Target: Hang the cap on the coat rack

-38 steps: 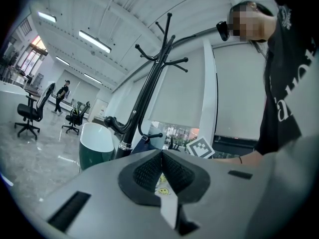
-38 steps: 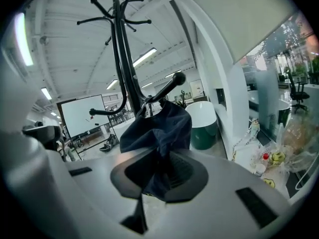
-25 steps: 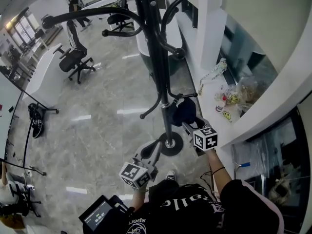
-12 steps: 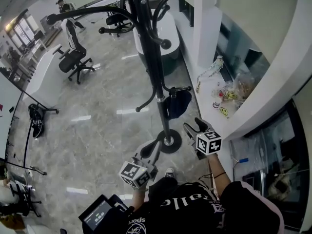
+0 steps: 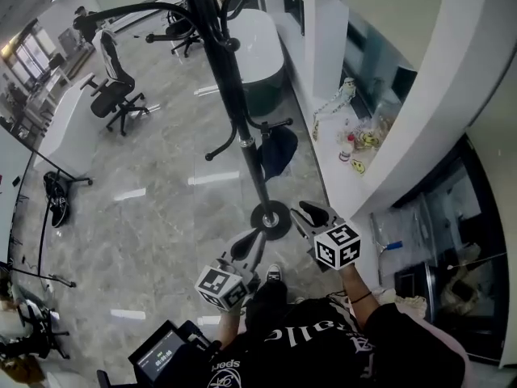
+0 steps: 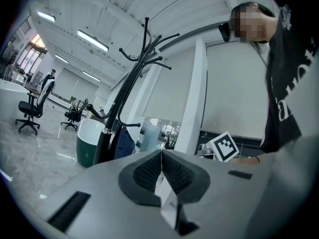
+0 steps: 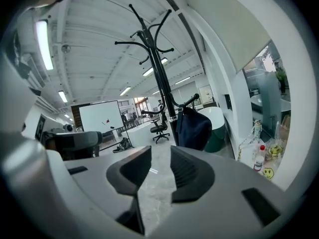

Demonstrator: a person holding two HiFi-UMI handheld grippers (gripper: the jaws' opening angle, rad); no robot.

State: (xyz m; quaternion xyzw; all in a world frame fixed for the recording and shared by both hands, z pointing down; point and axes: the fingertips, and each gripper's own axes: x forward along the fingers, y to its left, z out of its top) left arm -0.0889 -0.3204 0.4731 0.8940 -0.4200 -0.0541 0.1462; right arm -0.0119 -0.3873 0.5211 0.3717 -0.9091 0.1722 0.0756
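The dark navy cap hangs from a low hook of the black coat rack, above the rack's round base. My right gripper is held back from the cap, near the base. Its jaws are closing with nothing between them. In the right gripper view the cap hangs ahead on the rack, beyond the gripper. My left gripper is low by my body, its jaws shut and empty. The rack and cap show at the left of the left gripper view.
A white ledge to the right of the rack carries a small bottle and smiley stickers. A round green-and-white counter stands behind the rack. Office chairs stand at the far left on the marble floor. A whiteboard is farther off.
The right gripper let go of the cap and drew back toward me. The cap stays hanging on the low hook. The left gripper has barely moved.
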